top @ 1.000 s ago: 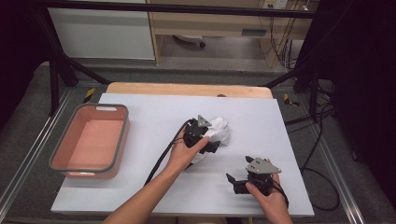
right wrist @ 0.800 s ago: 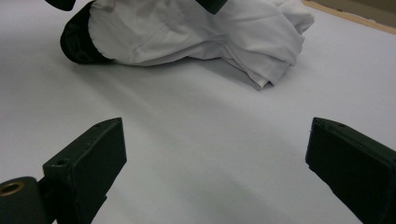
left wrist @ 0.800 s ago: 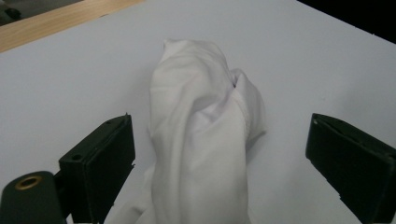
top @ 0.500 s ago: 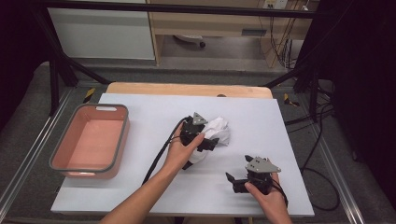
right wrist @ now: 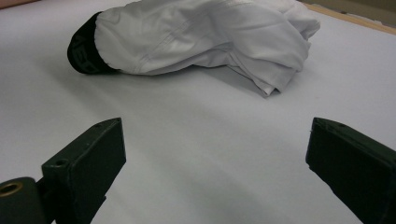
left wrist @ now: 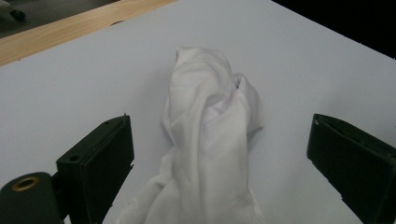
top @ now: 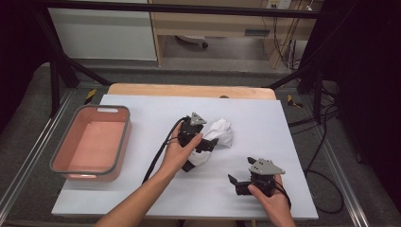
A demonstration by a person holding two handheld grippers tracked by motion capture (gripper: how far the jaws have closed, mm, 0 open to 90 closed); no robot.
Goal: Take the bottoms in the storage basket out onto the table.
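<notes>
I am looking down on a white table top (top: 142, 189) from above, with my two forearms coming in from the bottom edge. A crumpled white cloth (top: 218, 137) is lying near the middle of the table, slightly toward the right. My left gripper (top: 206, 144), a black two-jaw tool with a grey three-cornered plate on top, is sitting right at the cloth, and my left hand (top: 182, 150) is wrapping around its body. In the left gripper view the jaws are standing wide apart, one on each side of the cloth (left wrist: 210, 140), which is bunching up in a tall fold between them; neither jaw is pressing on the fabric.

My right gripper (top: 235, 184), the same black tool, is resting low at the near right part of the table, well apart from the cloth, with my right hand (top: 267, 198) gripping it from behind. In the right gripper view its jaws are also spread wide, with bare table between them, and the cloth (right wrist: 210, 37) is lying farther off, with part of the other gripper showing black at its left end.

A salmon-pink rectangular plastic bin with a grey rim (top: 124, 142) is sitting at the left side of the table, well apart from the cloth.
</notes>
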